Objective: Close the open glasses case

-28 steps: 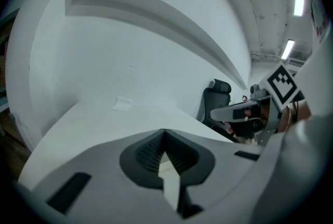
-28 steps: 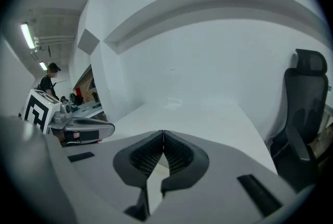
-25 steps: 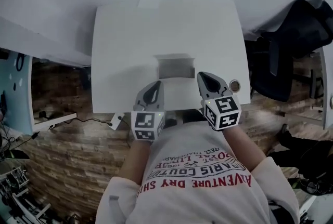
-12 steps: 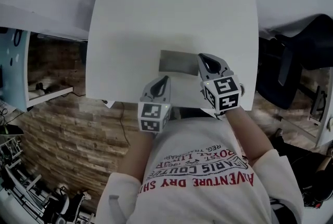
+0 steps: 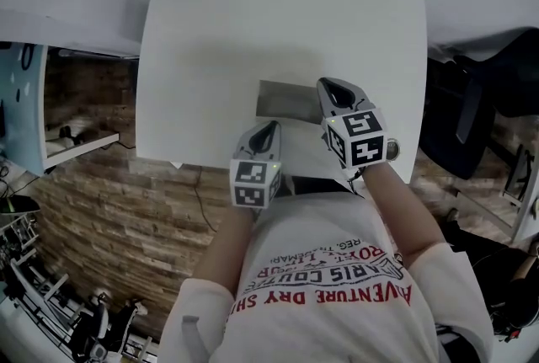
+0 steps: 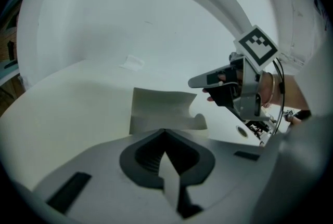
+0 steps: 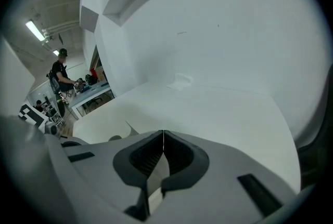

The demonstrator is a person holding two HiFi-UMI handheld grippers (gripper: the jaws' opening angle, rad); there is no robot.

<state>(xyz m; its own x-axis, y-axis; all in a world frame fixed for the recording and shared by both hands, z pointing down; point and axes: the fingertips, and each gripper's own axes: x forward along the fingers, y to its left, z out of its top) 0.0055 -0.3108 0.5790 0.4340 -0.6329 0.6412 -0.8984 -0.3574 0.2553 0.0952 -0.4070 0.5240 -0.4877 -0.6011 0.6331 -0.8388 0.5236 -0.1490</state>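
While the glasses case lies open on the table, I have the left gripper and right gripper near it, jaws together, empty (closing not yet begun).

The right hand-held gripper has slid farther onto the counter. A second ago its tip sat off the near right corner of the glasses case; now it lies just beside the case's right end, tip about level with the far edge. The left hand-held gripper has drifted right and a little farther in, so its tip now meets the near edge of the case's grey panel instead of hanging off its near left corner. The person has leaned in, and the counter now fills more of the head view.
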